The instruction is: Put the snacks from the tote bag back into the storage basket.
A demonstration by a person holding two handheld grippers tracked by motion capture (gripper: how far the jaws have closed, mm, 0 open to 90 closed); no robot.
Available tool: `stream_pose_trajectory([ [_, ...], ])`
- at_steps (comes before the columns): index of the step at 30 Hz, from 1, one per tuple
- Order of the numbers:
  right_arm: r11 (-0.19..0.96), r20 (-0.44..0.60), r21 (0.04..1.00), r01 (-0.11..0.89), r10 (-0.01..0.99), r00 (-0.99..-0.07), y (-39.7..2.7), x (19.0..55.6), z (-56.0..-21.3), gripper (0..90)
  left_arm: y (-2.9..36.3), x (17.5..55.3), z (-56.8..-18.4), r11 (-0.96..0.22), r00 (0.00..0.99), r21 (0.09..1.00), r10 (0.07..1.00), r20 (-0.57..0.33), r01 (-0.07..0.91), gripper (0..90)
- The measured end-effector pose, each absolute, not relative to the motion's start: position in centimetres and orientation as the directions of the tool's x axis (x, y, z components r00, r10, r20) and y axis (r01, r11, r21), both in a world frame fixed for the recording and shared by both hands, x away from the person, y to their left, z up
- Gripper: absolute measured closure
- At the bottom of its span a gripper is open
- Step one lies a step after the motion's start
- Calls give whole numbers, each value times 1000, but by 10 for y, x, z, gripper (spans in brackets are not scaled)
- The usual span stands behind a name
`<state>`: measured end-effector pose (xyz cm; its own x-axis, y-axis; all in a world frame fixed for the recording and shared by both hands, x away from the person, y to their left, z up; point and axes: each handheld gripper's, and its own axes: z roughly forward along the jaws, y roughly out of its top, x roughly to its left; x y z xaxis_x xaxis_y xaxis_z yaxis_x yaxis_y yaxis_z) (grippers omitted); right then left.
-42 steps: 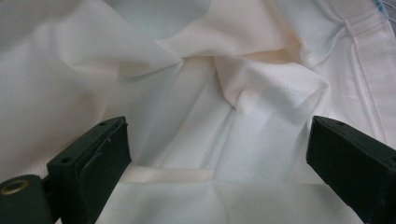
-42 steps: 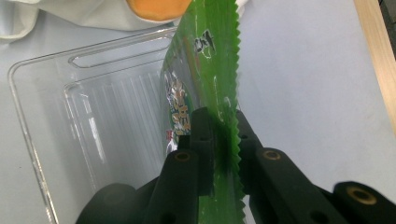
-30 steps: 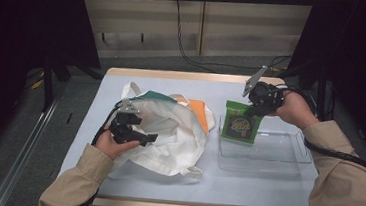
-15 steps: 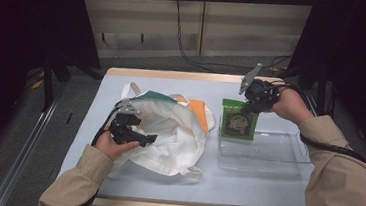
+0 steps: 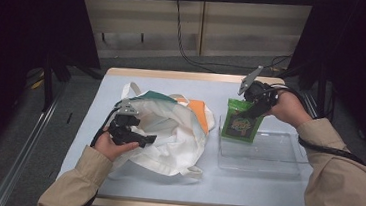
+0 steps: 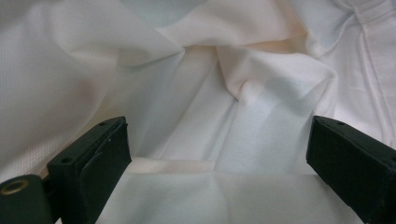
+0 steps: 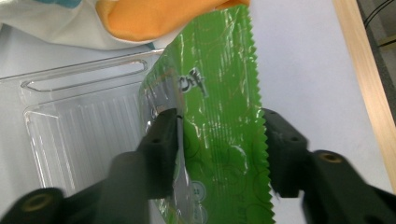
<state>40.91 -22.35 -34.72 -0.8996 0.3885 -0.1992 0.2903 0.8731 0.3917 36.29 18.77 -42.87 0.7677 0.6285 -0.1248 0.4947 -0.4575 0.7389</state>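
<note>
Green snack packet point(image 7: 219, 116) stands between the right tool's point(image 7: 219, 154) just-opened jaws.

We could make out very little writing. The green packet point(image 7: 219, 126) carried a short dark mark near its upper part in the right gripper view, a few brush-like characters that we could not read (they stood sideways to that camera). Lower down sat a small round printed seal, too small and blurred to tell. In the high view the packet point(image 5: 241, 122) showed a yellow and dark picture panel whose lettering stayed illegible.
</note>
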Motion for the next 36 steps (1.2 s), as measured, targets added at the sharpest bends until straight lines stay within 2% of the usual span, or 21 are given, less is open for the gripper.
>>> stream_pose_trajectory([
  [4, 857, -208, 411, 311, 420, -883, -228, 406, -345, 346, 186, 363, -428, -462, 768, 736, 629, -120, 494, 62],
  [9, 829, -204, 442, 341, 464, -862, -238, 399, -343, 271, 183, 363, -428, -465, 774, 738, 622, -121, 489, 62],
  [18, 811, -204, 451, 372, 500, -842, -253, 387, -340, 226, 180, 363, -426, -481, 786, 737, 609, -109, 475, 62],
  [20, 805, -223, 460, 375, 514, -829, -256, 385, -339, 247, 179, 363, -426, -481, 784, 736, 611, -109, 476, 62],
  [21, 798, -252, 465, 383, 534, -807, -258, 384, -339, 256, 179, 363, -426, -476, 784, 740, 611, -111, 476, 62],
  [25, 753, -235, 506, 421, 590, -772, -261, 388, -338, 238, 177, 362, -426, -479, 786, 737, 608, -112, 476, 62],
  [36, 742, -190, 512, 434, 590, -785, -260, 385, -343, 211, 179, 362, -424, -480, 786, 739, 609, -106, 472, 63],
])
